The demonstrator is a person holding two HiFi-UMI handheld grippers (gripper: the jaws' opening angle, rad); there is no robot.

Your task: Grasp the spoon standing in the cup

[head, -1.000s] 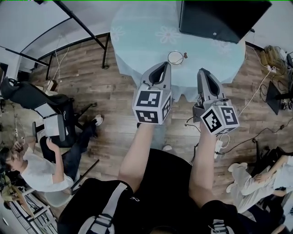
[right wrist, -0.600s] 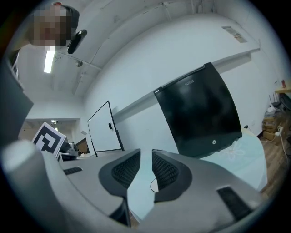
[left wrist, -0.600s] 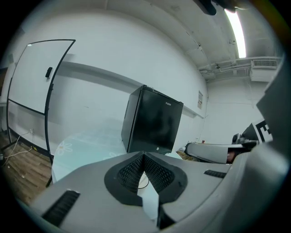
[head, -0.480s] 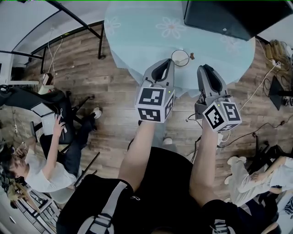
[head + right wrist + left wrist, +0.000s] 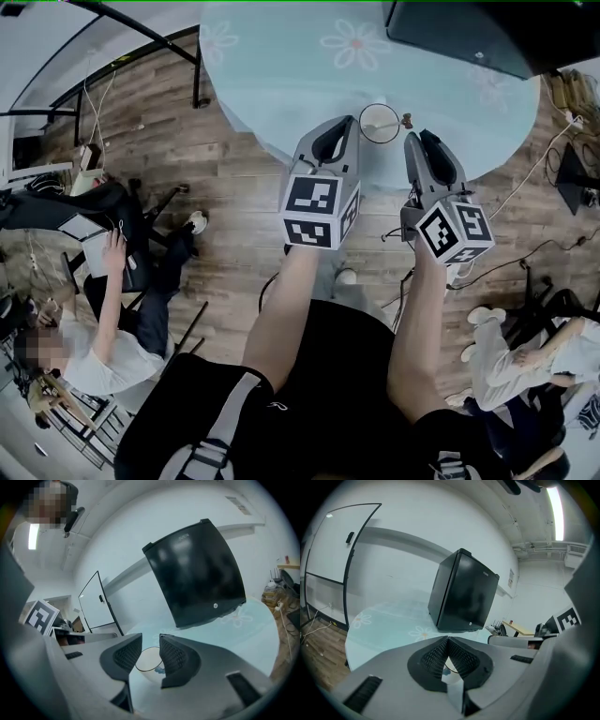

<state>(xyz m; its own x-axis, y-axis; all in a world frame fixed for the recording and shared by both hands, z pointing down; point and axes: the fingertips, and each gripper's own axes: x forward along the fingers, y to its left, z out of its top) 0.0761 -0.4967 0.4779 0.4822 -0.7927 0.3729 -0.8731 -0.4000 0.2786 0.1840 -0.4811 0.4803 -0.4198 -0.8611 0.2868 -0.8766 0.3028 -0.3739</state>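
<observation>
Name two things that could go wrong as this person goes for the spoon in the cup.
The clear cup stands near the edge of the round table, and the shut left tool is close beside it: a bump could tip it. The spoon has a thin handle; the right tool, whose jaws have just been opening with nothing between them, may catch the cup's rim instead.
</observation>
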